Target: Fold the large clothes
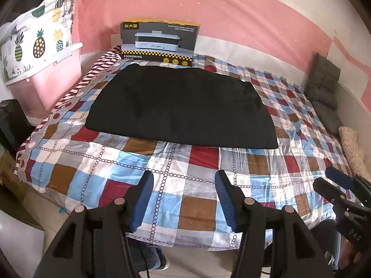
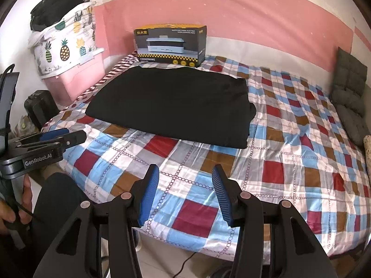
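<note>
The black garment lies folded into a broad flat rectangle on the far half of the bed, well apart from both grippers. The left gripper hangs over the near edge of the bed with its jaws standing apart; only the checked bedspread shows between its blue pads, and nothing is held. The right gripper is in the same attitude beside it, jaws apart, empty, its blue ribbed pads framing bare bedspread. Each gripper shows at the edge of the other's view: the right one at the lower right of the left wrist view, the left one at the left edge of the right wrist view, where a hand grips its handle.

Beyond the grippers, the garment's near edge runs across the bedspread and its right side shows stacked layers in the right wrist view. Just behind the garment, a cardboard appliance box marked COOKERKING stands upright against the pink and white wall. To the left of the bed sits a pink storage bin with a pineapple-print bag on top. Along the right side of the bed a grey quilted cushion leans at the wall.
</note>
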Demonstrator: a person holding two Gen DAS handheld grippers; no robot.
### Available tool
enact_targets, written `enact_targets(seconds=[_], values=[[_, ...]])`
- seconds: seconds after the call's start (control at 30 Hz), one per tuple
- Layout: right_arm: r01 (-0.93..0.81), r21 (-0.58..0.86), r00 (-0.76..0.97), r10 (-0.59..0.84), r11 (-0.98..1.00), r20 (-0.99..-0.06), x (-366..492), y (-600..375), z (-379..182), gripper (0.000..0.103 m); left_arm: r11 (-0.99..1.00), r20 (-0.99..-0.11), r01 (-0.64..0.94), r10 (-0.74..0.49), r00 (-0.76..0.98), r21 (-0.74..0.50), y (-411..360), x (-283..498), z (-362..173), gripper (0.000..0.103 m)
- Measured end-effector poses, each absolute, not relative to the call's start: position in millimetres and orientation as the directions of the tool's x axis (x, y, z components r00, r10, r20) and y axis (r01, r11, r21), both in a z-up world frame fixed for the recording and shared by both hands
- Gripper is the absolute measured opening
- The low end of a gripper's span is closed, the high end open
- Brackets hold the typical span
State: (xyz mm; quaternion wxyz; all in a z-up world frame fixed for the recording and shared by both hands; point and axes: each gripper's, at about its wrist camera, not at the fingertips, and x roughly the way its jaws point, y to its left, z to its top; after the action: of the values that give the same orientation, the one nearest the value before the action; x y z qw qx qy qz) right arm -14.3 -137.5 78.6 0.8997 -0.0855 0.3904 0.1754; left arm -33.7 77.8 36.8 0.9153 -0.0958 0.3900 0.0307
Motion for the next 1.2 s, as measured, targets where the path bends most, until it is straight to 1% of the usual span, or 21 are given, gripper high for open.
enact_targets(seconds=[0.4,0.5,0.67,0.8,0.9,1.2], values=[[-0.385,-0.026,0.638,0.246,0.923,-0.729,-16.3,-133.4,81.0,0.048,0.980,-0.726,-0.143,-0.003,0.688,-0.139,80.1,-37.2,37.8,0.057],[-0.386,-0.027,0.638,0.246,0.922,-0.730,-16.1,-134.4,80.2,0.048,0.979,-0.746,-0.153,0.003,0.666,-0.134,79.7,-34.4,34.7,0.057],[-0.385,-0.027,0.635,0.243,0.923,-0.733,-15.3,-136.4,78.8,0.048,0.977,-0.744,-0.150,-0.014,0.668,-0.153,80.7,-35.1,32.3,0.057],[-0.384,-0.026,0.635,0.244,0.923,-0.733,-15.2,-137.2,78.1,0.049,0.980,-0.735,-0.155,0.014,0.678,-0.124,78.6,-37.7,34.2,0.057],[-0.384,-0.022,0.632,0.245,0.923,-0.735,-14.5,-138.1,77.2,0.049,0.978,-0.733,-0.144,-0.010,0.680,-0.148,78.5,-37.8,34.6,0.057],[-0.384,-0.022,0.630,0.244,0.923,-0.737,-14.2,-138.4,75.4,0.049,0.978,-0.743,-0.146,-0.015,0.670,-0.151,74.9,-37.2,32.5,0.058]])
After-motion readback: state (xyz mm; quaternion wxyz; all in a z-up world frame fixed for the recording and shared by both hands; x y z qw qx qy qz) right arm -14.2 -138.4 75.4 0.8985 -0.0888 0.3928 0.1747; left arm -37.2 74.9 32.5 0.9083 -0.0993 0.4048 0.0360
